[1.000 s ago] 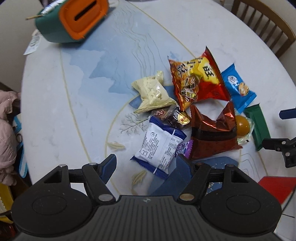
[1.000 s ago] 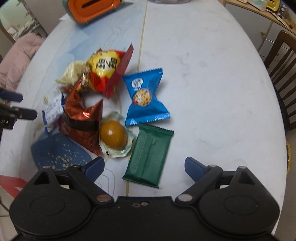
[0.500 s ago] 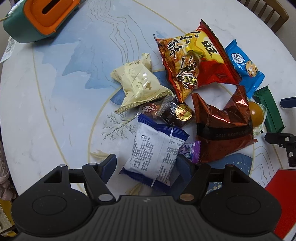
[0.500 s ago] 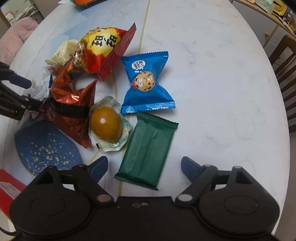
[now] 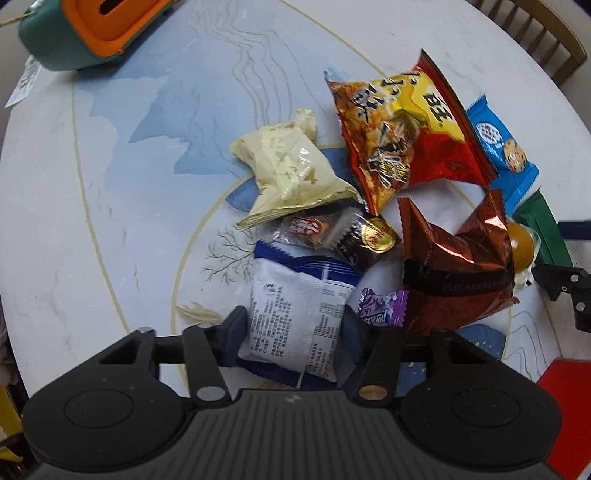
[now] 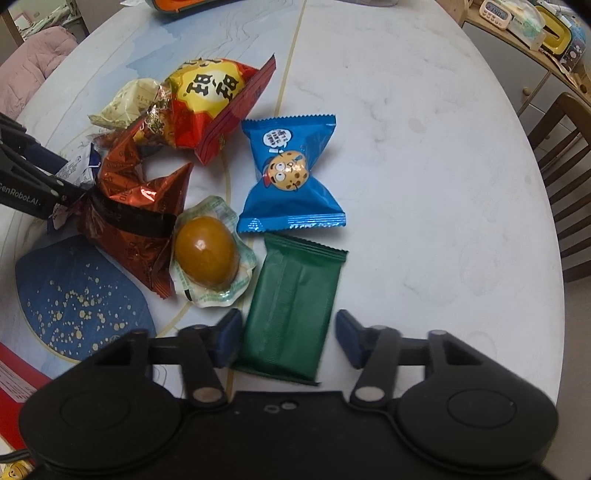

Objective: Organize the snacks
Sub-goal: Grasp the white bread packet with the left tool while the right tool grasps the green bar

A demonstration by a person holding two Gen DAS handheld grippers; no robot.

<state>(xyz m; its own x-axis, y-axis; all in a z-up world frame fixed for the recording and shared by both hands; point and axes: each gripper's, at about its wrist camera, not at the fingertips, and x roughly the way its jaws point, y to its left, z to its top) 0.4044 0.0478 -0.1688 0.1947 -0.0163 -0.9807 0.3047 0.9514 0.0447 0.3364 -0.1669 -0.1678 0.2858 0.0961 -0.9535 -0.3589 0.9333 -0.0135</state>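
The white plastic snack packet with blue ends and fine print (image 5: 299,314) lies flat at 6 o'clock in the left wrist view. The left hand-held gripper (image 5: 293,330) has just been closing, and its blue pads now press the packet's two long sides. In the right wrist view, the plain dark green foil packet (image 6: 291,314) lies at 6 o'clock. The right hand-held gripper (image 6: 288,339) has also been closing: its left pad touches the packet's edge, the right pad stands just clear.

The other snacks lie clustered around them: a red and yellow crisp bag (image 5: 402,136), a copper foil bag (image 5: 458,266), a blue cookie packet (image 6: 291,173) and a sealed brown egg (image 6: 207,254).

The round white marble worktop (image 6: 424,155) carries blue painted patterns. At 11 o'clock stands an orange and green box (image 5: 92,29); wooden chairs (image 6: 565,155) stand beyond the rim.
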